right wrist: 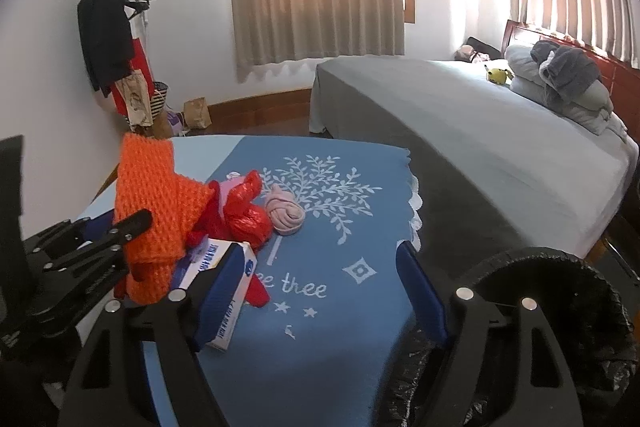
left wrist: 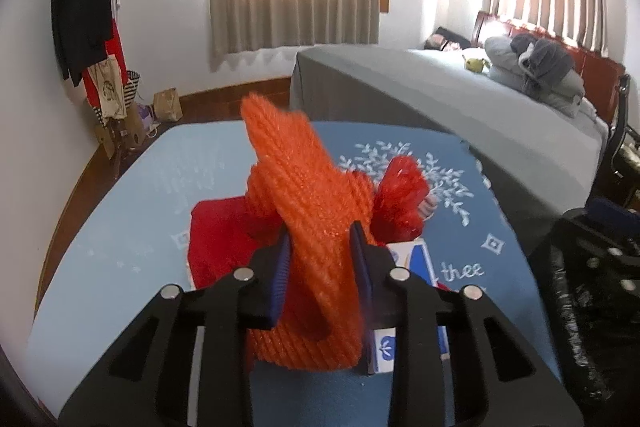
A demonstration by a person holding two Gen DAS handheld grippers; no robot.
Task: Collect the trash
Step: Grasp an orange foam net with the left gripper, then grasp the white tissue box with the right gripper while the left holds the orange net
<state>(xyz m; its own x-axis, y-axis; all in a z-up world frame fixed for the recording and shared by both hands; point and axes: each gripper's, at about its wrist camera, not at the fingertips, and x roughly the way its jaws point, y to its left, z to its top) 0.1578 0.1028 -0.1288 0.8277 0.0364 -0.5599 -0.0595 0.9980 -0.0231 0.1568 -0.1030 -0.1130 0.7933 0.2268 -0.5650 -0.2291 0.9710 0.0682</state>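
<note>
My left gripper [left wrist: 320, 247] is shut on an orange knitted foam net [left wrist: 304, 187] and holds it above the blue tablecloth [left wrist: 120, 227]; it also shows in the right wrist view [right wrist: 156, 203]. Under it lie a red cloth [left wrist: 220, 243], a crumpled red plastic bag [right wrist: 244, 215] and a white-and-blue box [right wrist: 224, 287]. A rolled pink cloth [right wrist: 284, 215] lies beside the bag. My right gripper [right wrist: 320, 279] is open and empty, above the table near the box. A bin lined with a black bag [right wrist: 560, 307] stands at the right.
A grey bed [right wrist: 460, 115] with pillows lies beyond the table. A coat stand [right wrist: 112, 35] with clothes and bags is at the back left wall. Curtains cover two windows. A chair [left wrist: 620, 131] is at the far right.
</note>
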